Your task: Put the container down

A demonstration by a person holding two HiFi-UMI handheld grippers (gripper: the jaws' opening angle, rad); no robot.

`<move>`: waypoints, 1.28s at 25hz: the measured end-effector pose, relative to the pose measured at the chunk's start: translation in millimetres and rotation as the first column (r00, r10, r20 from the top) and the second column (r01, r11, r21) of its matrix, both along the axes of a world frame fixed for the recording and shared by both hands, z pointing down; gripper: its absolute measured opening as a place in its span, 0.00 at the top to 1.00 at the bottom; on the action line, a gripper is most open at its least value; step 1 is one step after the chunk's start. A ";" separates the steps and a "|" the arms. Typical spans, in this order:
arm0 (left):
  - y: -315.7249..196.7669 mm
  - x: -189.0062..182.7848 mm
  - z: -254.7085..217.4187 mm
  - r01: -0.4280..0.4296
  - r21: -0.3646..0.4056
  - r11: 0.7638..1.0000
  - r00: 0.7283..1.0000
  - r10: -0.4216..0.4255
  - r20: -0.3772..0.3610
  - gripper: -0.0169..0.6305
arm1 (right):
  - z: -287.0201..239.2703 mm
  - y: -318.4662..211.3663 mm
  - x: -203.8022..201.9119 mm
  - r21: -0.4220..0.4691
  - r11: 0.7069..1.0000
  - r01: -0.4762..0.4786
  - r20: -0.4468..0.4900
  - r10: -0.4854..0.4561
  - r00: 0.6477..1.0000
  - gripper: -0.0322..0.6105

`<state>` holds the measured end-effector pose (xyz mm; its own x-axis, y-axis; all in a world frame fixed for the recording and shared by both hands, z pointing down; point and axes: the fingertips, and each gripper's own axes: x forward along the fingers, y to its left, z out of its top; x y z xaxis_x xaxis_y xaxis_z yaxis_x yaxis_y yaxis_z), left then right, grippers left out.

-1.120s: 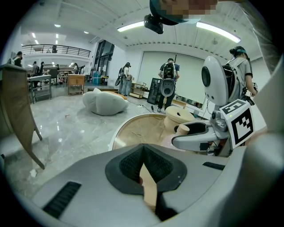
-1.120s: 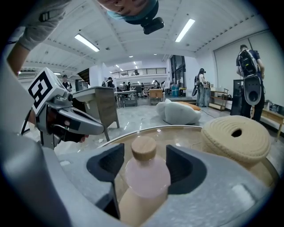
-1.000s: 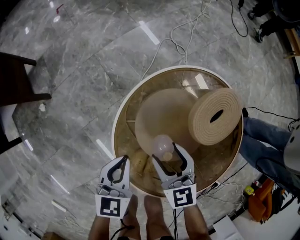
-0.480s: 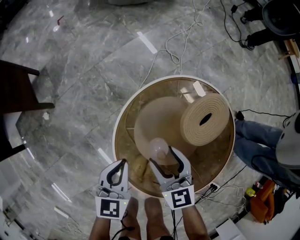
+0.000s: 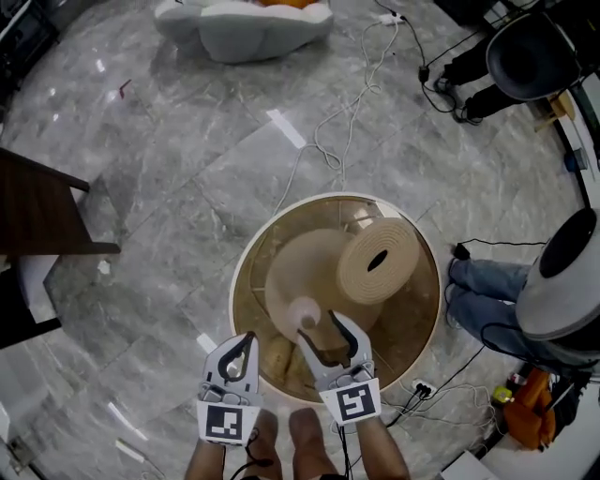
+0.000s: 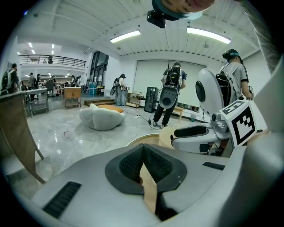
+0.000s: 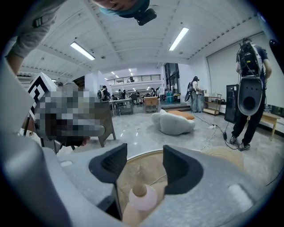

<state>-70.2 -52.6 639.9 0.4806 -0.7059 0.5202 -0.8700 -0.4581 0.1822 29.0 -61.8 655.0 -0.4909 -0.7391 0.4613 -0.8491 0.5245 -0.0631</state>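
One woven disc (image 5: 378,262) near container (image 5: 304,312)

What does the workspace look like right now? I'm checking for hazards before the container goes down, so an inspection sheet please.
Surface: round glass table, beige base beneath.
Job's things: pale container between the right gripper's jaws, pads not pressing it; whether it rests on the glass, cannot tell.
Clutter: woven disc, tilted, on the table.
Grippers: left gripper shut, empty; right gripper jaws apart, closing.
Cables: white cable across the floor; power strip near the table.
Surroundings: grey stone floor, white beanbag, dark chair, seated person's legs.
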 end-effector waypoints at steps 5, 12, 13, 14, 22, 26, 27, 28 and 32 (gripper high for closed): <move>-0.1 4.6 -53.5 -0.034 0.033 0.999 0.999 0.033 0.018 0.95 | -53.6 -2.5 10.7 0.017 0.998 -0.054 0.007 0.054 0.999 0.59; -3.6 6.0 -140.1 -0.057 0.139 0.989 0.998 0.056 0.013 0.95 | -139.0 1.9 14.3 0.084 0.993 -0.080 -0.001 0.080 0.997 0.64; -4.7 8.7 -154.0 -0.060 0.140 0.988 0.998 0.059 0.009 0.95 | -151.8 1.9 16.4 0.097 0.991 -0.091 0.002 0.091 0.996 0.65; -5.2 11.5 -167.6 -0.066 0.147 0.987 0.998 0.065 0.006 0.95 | -165.2 1.8 18.9 0.105 0.989 -0.104 0.002 0.104 0.995 0.65; 0.6 15.5 -259.9 -0.139 0.274 0.952 0.990 0.132 0.040 0.95 | -274.1 8.9 40.9 0.183 0.965 -0.190 -0.004 0.194 0.981 0.76; 5.4 18.2 -311.0 -0.123 0.272 0.954 0.992 0.124 0.013 0.95 | -322.6 19.1 52.2 0.224 0.947 -0.229 -0.002 0.236 0.972 0.79; 10.9 14.9 -318.2 -0.140 0.288 0.947 0.990 0.136 0.033 0.95 | -332.3 27.1 53.3 0.228 0.944 -0.237 -0.004 0.244 0.970 0.80; 15.4 12.7 -326.2 -0.153 0.304 0.940 0.988 0.146 0.048 0.95 | -341.9 34.6 54.8 0.232 0.942 -0.244 -0.006 0.252 0.968 0.80; 31.0 41.9 -389.1 -0.169 0.357 0.919 0.986 0.160 0.057 0.95 | -401.9 61.3 91.5 0.278 0.920 -0.275 -0.004 0.288 0.958 0.83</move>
